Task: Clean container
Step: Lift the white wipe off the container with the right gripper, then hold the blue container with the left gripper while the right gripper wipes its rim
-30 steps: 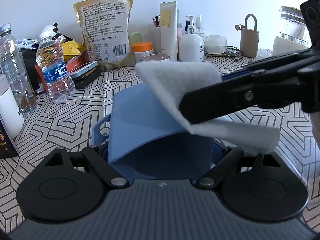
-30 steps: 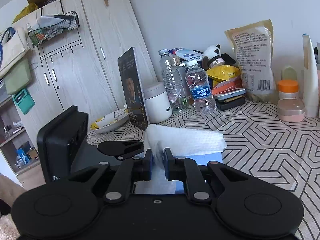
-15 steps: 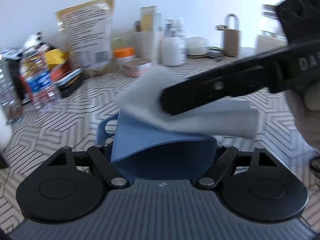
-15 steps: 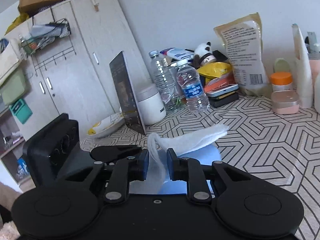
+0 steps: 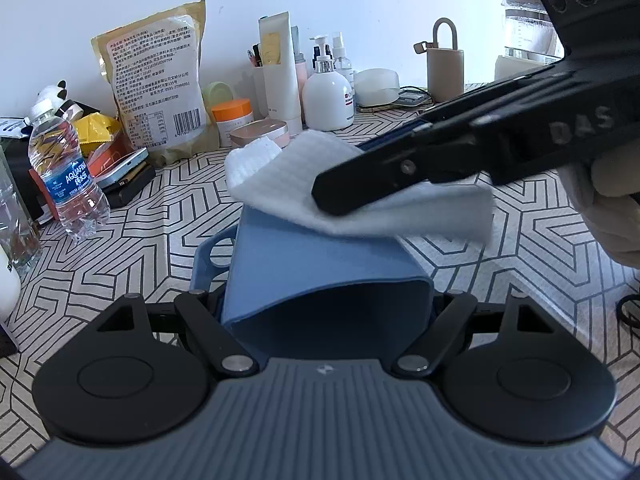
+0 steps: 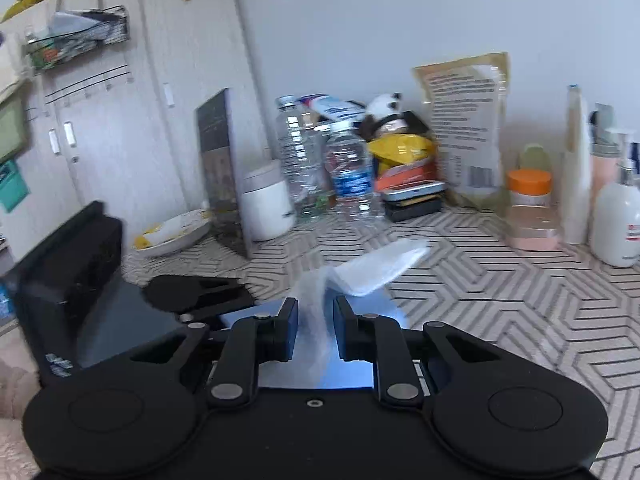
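— While the left claw (image 5: 326,312) sits low at the centre of the left wrist view, what is it gripping?

— It is clamped on the blue container (image 5: 320,264), which lies tipped with its mouth toward the lens. Its fingertips are hidden behind the container's walls.

— And the white cloth (image 5: 288,176)?

— It drapes over the container's far end, above the patterned table (image 5: 132,240). The right claw (image 6: 316,334) comes in from the right of that frame, clenched on the cloth; in its own view the fabric runs up between both pads.

— What is hard to read?

— The right wrist view is smeared by motion, so bottle labels blur there. Only a sliver of the container shows below the pads. A gloved hand (image 5: 608,208) is cut off at the right edge.

— Background?

— A water bottle (image 5: 66,176) stands at left, well apart.
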A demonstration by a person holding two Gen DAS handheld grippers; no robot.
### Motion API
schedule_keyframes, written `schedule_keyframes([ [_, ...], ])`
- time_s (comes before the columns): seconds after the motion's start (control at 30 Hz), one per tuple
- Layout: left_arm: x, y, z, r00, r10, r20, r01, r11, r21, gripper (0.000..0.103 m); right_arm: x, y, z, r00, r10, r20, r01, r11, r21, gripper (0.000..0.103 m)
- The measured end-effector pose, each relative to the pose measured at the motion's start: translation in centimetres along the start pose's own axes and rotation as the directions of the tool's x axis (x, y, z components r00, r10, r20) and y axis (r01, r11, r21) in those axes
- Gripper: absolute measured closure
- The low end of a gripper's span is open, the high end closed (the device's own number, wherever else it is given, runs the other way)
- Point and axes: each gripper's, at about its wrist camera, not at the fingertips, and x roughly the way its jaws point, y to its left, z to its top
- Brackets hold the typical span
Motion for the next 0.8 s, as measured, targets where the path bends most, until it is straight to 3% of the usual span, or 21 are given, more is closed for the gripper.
schedule_keyframes([
  [0.13, 0.04, -0.08, 0.0, 1.0, 0.002, -0.004, -0.002, 1.0, 0.001, 0.022, 0.04, 0.57, -0.02, 1.0, 0.024, -0.006, -0.024, 0.999, -0.029, 0.08],
  [0.37, 0.08, -0.23, 0.02, 1.0, 0.012, -0.01, -0.012, 1.0, 0.012, 0.021, -0.26, -0.3, 0.04, 0.999, -0.049, 0.002, 0.049, 0.999, -0.001, 0.08],
  [0.8, -0.24, -0.87, -0.11, 1.0, 0.011, -0.012, -0.011, 1.0, 0.011, 0.021, -0.28, -0.16, -0.12, 1.0, -0.008, 0.002, 0.008, 1.0, -0.009, 0.08],
])
